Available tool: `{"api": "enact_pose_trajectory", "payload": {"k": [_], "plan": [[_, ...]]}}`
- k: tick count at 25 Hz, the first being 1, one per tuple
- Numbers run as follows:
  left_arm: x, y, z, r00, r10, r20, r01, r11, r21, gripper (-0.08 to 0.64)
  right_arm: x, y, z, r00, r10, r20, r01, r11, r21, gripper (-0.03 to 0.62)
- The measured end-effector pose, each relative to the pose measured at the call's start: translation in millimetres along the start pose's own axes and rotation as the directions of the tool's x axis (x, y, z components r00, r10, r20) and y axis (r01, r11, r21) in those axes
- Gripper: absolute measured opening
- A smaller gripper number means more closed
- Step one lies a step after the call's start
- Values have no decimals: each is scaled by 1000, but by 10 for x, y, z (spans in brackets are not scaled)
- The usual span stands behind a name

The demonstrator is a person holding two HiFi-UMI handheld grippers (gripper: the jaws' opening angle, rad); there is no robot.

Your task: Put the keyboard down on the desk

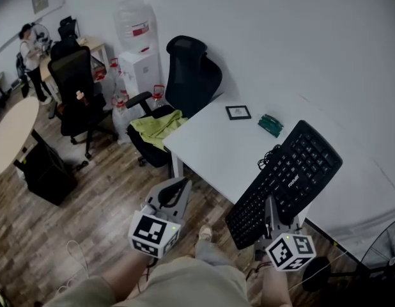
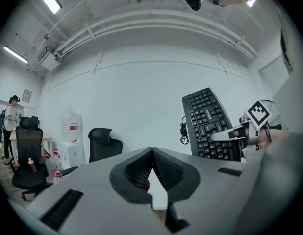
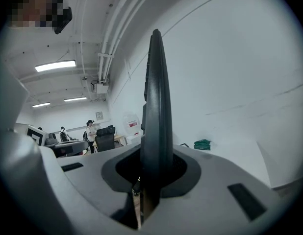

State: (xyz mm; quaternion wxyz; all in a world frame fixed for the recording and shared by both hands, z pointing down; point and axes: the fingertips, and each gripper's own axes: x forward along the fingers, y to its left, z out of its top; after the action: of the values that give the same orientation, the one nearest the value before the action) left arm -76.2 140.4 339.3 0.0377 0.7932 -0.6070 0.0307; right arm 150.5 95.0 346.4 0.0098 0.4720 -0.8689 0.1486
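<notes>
Low in the head view, just above the person's lap, the left gripper (image 1: 183, 184) is held out over the wood floor in front of the desk (image 1: 207, 147). It points forward and up toward the desk's near corner, marker cube toward the camera. Its own view shows its jaws pressed together at the tips with nothing between them (image 2: 152, 153).

To the right, the right gripper (image 1: 270, 204) rises from the person's forearm, jaws pointing upward and clamped on the lower long edge of the black keyboard (image 1: 288, 174). In the right gripper view the keyboard (image 3: 154, 97) stands edge-on, squeezed between the two jaws.

The keyboard is lifted and steeply tilted, keys facing the person. In the head view it overlaps the desk's near right part, its lower end past the edge. Its coiled cable (image 1: 268, 156) hangs behind it.

Farther back on the white desk lie a small framed picture (image 1: 238, 112) and a green object (image 1: 270, 125). A black office chair (image 1: 192, 75) draped with a yellow-green cloth (image 1: 158, 126) stands at the desk's far end.
</notes>
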Motion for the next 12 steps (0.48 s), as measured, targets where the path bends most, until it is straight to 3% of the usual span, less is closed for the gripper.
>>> {"api": "enact_pose_trajectory", "payload": {"k": [7, 12], "plan": [[481, 349, -186, 1000, 18, -25, -19, 1000, -17, 21, 689, -247, -100, 999, -7, -39, 7, 1000, 1, 91], [894, 588, -315, 998, 28, -63, -30, 999, -18, 21, 1190, -435, -152, 999, 2, -54, 0, 999, 52, 91]]}}
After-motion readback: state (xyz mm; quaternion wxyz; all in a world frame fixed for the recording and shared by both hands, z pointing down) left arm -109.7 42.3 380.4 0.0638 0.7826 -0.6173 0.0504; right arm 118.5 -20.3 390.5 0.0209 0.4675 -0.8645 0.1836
